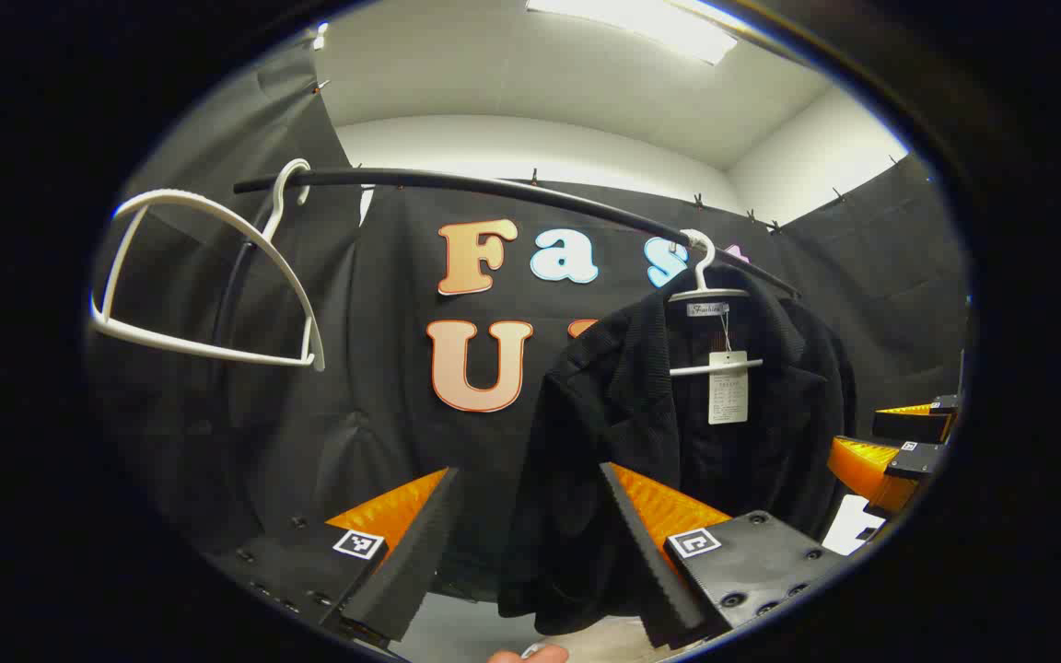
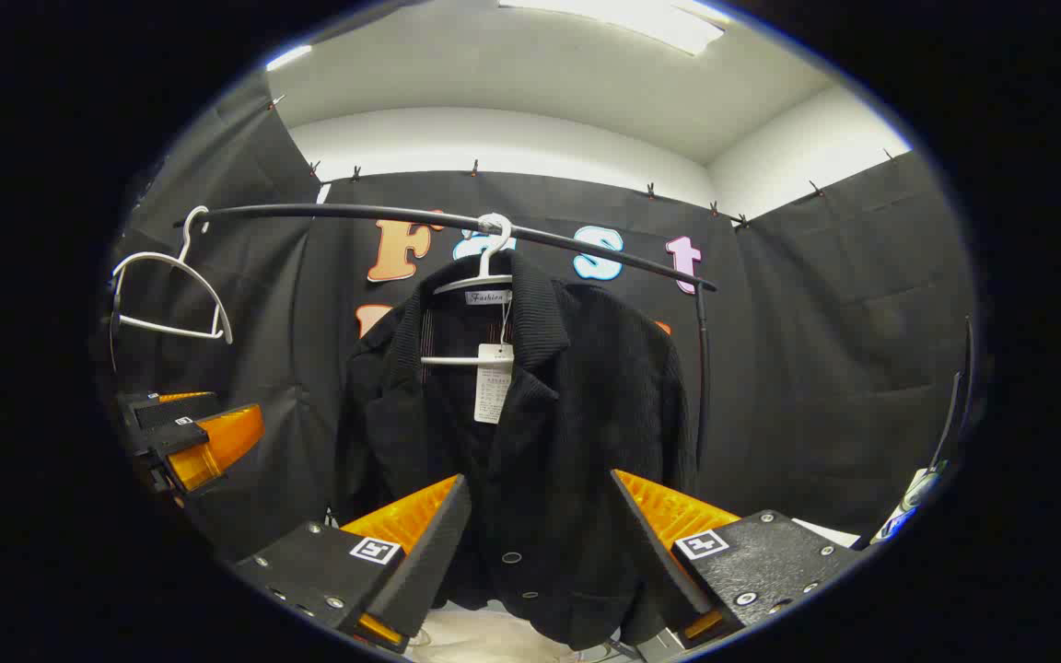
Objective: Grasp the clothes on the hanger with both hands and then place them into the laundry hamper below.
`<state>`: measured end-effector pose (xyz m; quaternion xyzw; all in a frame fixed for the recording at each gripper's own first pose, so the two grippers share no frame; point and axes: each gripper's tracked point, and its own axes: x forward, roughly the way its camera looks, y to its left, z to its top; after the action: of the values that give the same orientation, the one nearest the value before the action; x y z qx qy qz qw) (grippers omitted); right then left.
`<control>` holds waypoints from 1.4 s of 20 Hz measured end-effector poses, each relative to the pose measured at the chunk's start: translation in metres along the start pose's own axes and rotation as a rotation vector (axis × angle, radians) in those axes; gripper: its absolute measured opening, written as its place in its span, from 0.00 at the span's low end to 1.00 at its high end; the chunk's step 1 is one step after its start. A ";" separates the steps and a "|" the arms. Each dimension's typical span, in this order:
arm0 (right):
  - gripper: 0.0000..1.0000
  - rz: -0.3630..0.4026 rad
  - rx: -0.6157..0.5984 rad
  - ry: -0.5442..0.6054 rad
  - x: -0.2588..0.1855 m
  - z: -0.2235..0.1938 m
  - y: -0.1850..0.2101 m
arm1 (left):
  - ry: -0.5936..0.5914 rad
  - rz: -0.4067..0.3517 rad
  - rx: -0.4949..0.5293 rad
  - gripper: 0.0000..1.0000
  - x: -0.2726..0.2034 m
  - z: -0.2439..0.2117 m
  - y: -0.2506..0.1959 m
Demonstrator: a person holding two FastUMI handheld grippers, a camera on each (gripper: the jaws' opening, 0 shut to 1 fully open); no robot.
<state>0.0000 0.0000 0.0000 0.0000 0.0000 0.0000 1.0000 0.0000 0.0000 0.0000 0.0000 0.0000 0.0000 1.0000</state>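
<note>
Right gripper view: black knit jacket (image 2: 530, 442) hangs buttoned, tagged; both grippers gape, empty.

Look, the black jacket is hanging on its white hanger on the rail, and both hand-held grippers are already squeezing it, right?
Not quite. The black jacket does hang on its white hanger on the rail, but neither hand-held gripper squeezes it. In the right gripper view the right hand-held gripper is open in front of the jacket, and in the left gripper view the left hand-held gripper is open too.
</note>
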 end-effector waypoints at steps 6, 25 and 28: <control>0.93 -0.003 -0.015 0.005 -0.004 0.000 0.000 | 0.010 -0.007 -0.018 0.96 -0.002 -0.003 -0.003; 0.93 0.011 -0.013 0.034 0.032 -0.027 0.005 | 0.073 -0.022 -0.053 0.96 0.030 -0.032 -0.010; 0.93 0.010 0.012 0.021 0.036 -0.024 0.003 | 0.050 0.011 -0.051 0.96 0.039 -0.030 -0.002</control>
<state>0.0364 0.0033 -0.0236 0.0061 0.0104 0.0049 0.9999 0.0388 -0.0022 -0.0303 -0.0256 0.0250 0.0055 0.9993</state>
